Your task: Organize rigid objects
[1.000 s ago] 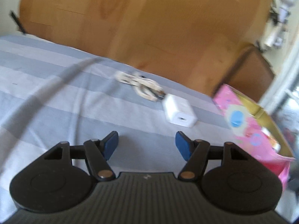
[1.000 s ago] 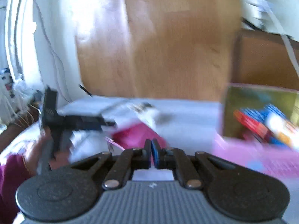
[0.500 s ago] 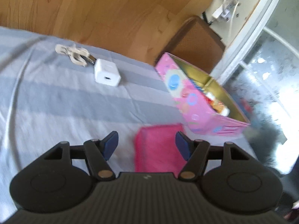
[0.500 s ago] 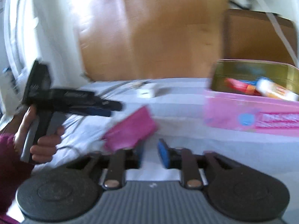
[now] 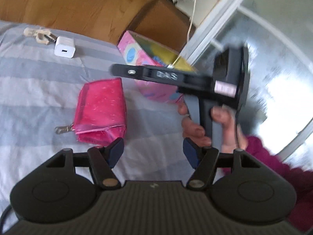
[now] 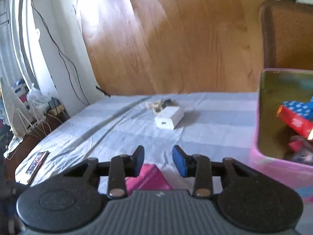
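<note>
A pink zip pouch [image 5: 99, 109] lies on the striped bedsheet, just beyond my left gripper [image 5: 153, 152], which is open and empty. The pouch's corner [image 6: 148, 178] shows below my right gripper [image 6: 158, 157], whose jaws are closing with nothing between them. A white charger block [image 6: 169, 118] and a beige key strap [image 5: 38, 34] lie further back. At the right stands an open pink tin box [image 6: 260, 152] with a red and blue carton [image 6: 295, 117] inside. In the left wrist view a person's hand [image 5: 197, 129] holds the right gripper above the box.
A wooden headboard [image 6: 176, 39] backs the bed, with a brown chair [image 5: 156, 25] behind the box. A flat dark phone-like item [image 6: 38, 161] lies near the bed's left edge. Cables and clutter [image 6: 45, 107] sit on the floor at the left.
My right gripper was shut with the pink pouch at its tips; its jaws have parted and the pouch lies on the sheet. The left view swung right, towards the pouch, box and right hand.
</note>
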Tool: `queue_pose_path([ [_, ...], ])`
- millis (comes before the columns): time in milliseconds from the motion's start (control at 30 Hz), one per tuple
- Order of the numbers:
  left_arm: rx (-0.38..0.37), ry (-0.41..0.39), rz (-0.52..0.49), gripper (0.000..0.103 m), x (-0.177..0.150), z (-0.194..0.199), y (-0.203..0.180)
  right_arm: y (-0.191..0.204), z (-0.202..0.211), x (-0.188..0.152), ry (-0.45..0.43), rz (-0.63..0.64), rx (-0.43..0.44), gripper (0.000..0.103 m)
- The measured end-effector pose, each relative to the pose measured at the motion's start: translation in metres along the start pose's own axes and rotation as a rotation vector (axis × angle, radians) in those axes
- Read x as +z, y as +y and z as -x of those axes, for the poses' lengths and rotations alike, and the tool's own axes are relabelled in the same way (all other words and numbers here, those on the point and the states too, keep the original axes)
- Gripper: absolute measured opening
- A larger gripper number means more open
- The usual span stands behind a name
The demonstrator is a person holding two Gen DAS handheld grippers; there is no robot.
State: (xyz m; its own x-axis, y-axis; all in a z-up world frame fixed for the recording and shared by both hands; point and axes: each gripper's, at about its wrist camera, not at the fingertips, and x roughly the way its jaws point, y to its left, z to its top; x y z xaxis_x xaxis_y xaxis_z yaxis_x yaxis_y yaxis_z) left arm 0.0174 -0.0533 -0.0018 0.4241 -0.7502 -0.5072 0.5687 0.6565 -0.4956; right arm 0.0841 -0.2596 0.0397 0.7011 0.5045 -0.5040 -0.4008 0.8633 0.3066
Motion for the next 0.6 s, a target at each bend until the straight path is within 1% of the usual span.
queue_pose_path([
  [33, 0.041, 0.006, -0.02, 0.068, 0.002, -0.008, -0.002, -0.002, -0.008, 0.0, 0.032, -0.009, 0.02, 0.032],
  [67, 0.074, 0.005, -0.025, 0.067, 0.004, -0.013, 0.0, -0.003, -0.013, -0.003, 0.06, -0.023, 0.033, 0.028],
  [100, 0.112, -0.002, -0.022, 0.065, 0.006, -0.014, 0.005, -0.005, -0.013, -0.008, 0.077, -0.036, 0.041, 0.028],
  [133, 0.136, -0.015, -0.009, 0.065, 0.008, -0.012, 0.012, -0.007, -0.01, -0.011, 0.072, -0.052, 0.059, 0.028],
  [200, 0.169, -0.052, 0.045, 0.065, 0.011, 0.001, 0.033, -0.007, 0.009, -0.022, 0.061, -0.056, 0.083, 0.028],
  [233, 0.184, -0.075, 0.079, 0.066, 0.013, 0.01, 0.045, -0.007, 0.019, -0.028, 0.056, -0.056, 0.093, 0.03],
  [300, 0.175, -0.116, 0.128, 0.066, 0.014, 0.026, 0.061, -0.004, 0.039, -0.041, 0.053, -0.046, 0.126, 0.031],
  [333, 0.158, -0.134, 0.131, 0.067, 0.016, 0.033, 0.063, -0.003, 0.047, -0.046, 0.052, -0.036, 0.143, 0.031],
  [400, 0.141, -0.154, 0.098, 0.069, 0.017, 0.041, 0.06, 0.002, 0.056, -0.052, 0.038, -0.012, 0.138, 0.031],
  [433, 0.138, -0.149, 0.07, 0.069, 0.017, 0.041, 0.055, 0.006, 0.06, -0.055, 0.031, 0.014, 0.122, 0.033],
  [500, 0.129, -0.11, 0.009, 0.069, 0.016, 0.034, 0.043, 0.013, 0.063, -0.059, 0.026, 0.069, 0.101, 0.035],
  [600, 0.111, -0.052, -0.066, 0.069, 0.004, 0.026, 0.031, 0.023, 0.065, -0.065, 0.035, 0.149, 0.103, 0.036],
])
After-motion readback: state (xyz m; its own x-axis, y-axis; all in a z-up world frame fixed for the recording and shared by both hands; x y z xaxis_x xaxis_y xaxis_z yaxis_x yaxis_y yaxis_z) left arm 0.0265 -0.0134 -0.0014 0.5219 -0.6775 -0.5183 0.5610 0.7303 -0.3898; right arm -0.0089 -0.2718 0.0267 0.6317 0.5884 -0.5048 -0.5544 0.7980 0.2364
